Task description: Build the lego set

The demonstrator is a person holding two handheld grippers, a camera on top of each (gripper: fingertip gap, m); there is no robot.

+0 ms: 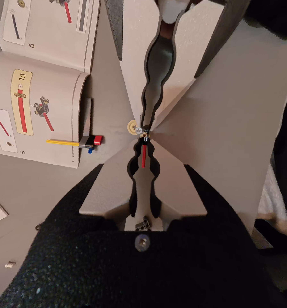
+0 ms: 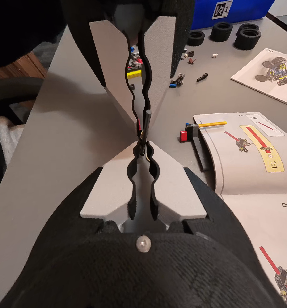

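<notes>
Where tips meet, left hand-held gripper [image 1: 145, 140] tight around black assembly [image 1: 145, 135].

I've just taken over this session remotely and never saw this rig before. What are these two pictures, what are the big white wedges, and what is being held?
The white wedges are fingers of two hand-held grippers. Each picture comes from a camera on one gripper, looking along its own fingers at the bottom; the wedges at the top belong to the other gripper facing it.

The left gripper is shut on a small black lego assembly with a red axle. The right gripper is shut on a dark grey axle at that assembly.

The grey table carries an open instruction booklet, another leaflet, four black tyres, loose lego pieces, a blue bin and a small build with a yellow axle.
</notes>
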